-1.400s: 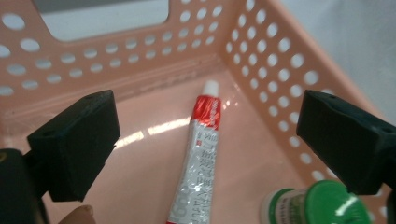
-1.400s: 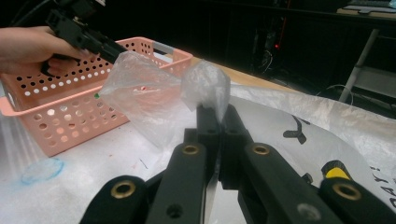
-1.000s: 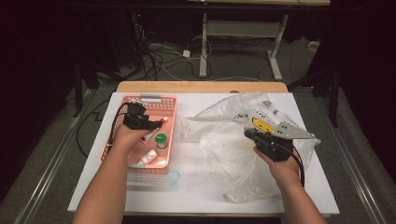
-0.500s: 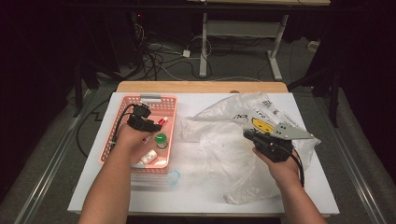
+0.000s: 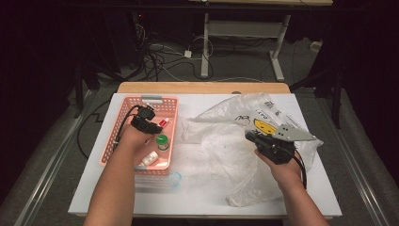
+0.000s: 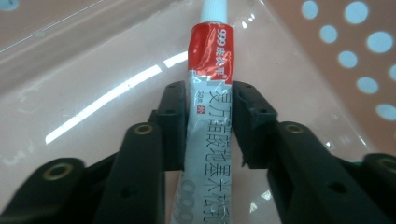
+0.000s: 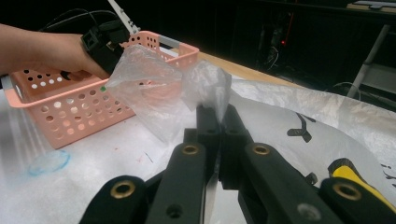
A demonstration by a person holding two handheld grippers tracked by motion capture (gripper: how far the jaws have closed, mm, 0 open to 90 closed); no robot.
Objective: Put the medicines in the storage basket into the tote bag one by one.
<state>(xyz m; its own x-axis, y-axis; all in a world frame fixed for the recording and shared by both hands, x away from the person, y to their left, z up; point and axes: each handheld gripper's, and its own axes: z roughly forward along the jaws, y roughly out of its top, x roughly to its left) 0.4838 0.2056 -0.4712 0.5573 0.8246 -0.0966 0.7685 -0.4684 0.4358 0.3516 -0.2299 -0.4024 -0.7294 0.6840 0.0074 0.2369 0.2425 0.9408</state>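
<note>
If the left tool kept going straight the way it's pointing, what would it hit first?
The left tool, shut on the red-and-white tube, points along the pink basket's floor. First contact would probably be the basket's perforated wall ahead, though the depth is hard to judge.

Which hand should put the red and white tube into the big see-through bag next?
Left, probably. The left gripper is already clamped on the red and white tube over the pink plastic basket. The right gripper is busy pinching the clear plastic bag up.

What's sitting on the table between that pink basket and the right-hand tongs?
Crumpled clear plastic bag spreads from beside the pink basket to the right tongs, which pinch its edge; the high view shows it.
</note>
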